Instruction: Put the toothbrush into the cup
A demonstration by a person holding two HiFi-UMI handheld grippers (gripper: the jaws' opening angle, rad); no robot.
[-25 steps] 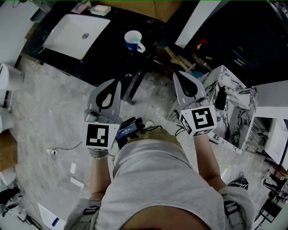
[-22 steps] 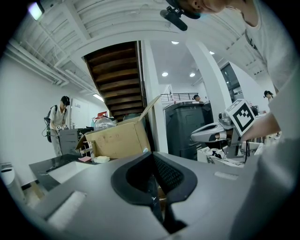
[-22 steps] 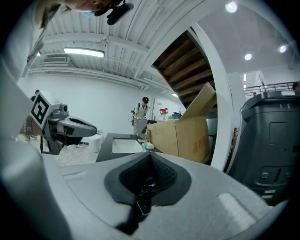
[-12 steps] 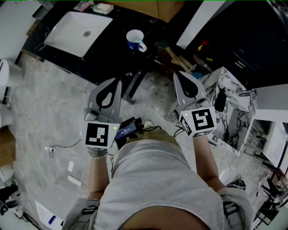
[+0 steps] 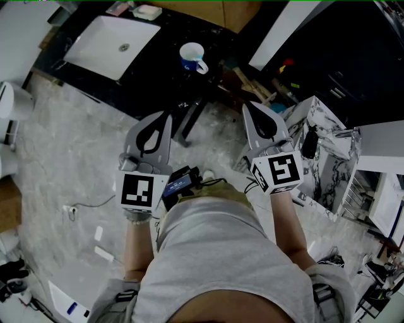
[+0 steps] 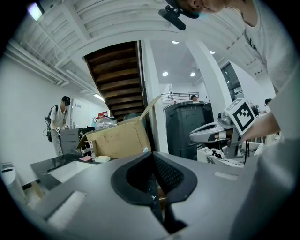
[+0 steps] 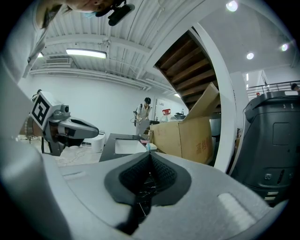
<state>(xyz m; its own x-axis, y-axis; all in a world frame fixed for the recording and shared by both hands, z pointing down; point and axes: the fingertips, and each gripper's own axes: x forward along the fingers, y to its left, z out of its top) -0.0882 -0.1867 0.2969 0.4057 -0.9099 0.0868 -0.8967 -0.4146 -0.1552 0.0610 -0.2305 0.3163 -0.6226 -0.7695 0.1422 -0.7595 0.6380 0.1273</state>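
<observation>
A white cup (image 5: pixel 191 57) with a blue band stands on the black counter (image 5: pixel 158 63) ahead of me, right of the sink. No toothbrush shows in any view. My left gripper (image 5: pixel 166 115) and right gripper (image 5: pixel 247 106) are held side by side in front of my body, over the floor and short of the counter. Both are shut with nothing between the jaws. In the left gripper view the left gripper (image 6: pixel 149 153) has its pads pressed together. The right gripper (image 7: pixel 150 153) looks the same in the right gripper view.
A white sink (image 5: pixel 107 43) is set in the counter's left part, with a soap bar (image 5: pixel 146 12) behind it. A cardboard box (image 6: pixel 119 138) and a dark bin (image 6: pixel 185 124) stand beyond. A marble-patterned block (image 5: pixel 325 148) is at my right. A person (image 6: pixel 58 123) stands far off.
Both grippers keep their places and stay shut. Only the head view has drifted slightly.
</observation>
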